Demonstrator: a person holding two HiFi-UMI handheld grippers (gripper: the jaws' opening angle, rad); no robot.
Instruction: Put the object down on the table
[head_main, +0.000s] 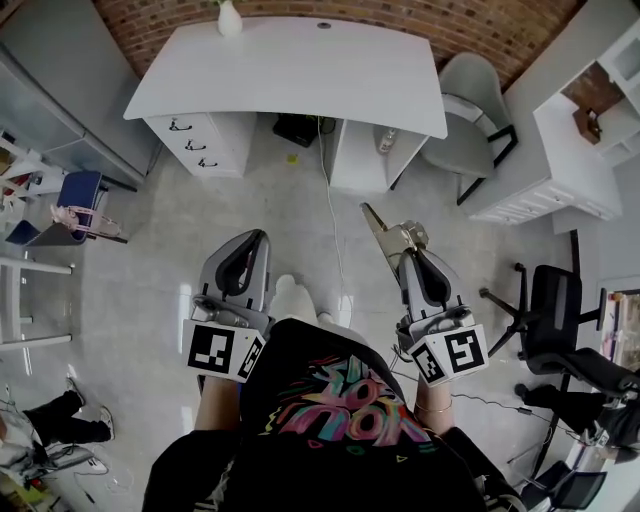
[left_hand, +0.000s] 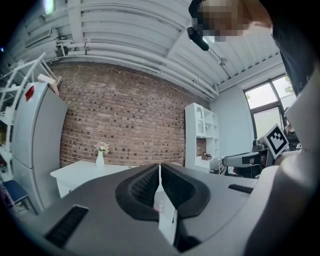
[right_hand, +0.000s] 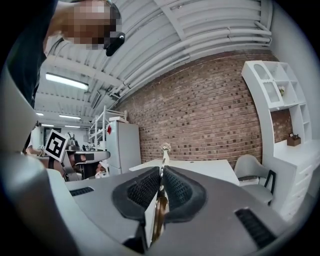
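The thin tan object (head_main: 384, 233) pinched in my right gripper (head_main: 408, 252) shows only its edge in the right gripper view (right_hand: 160, 210), so I cannot tell what it is. In the head view its back part is hidden between the jaws. The vase (head_main: 229, 17) at the counter's (head_main: 300, 70) far edge is cut off by the picture's top. The small brown thing (head_main: 588, 125) on the white shelf (head_main: 560, 160) is too small to name.

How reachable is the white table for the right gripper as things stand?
Probably not yet: the right gripper, shut on a thin object, sits short of the white table, floor between.
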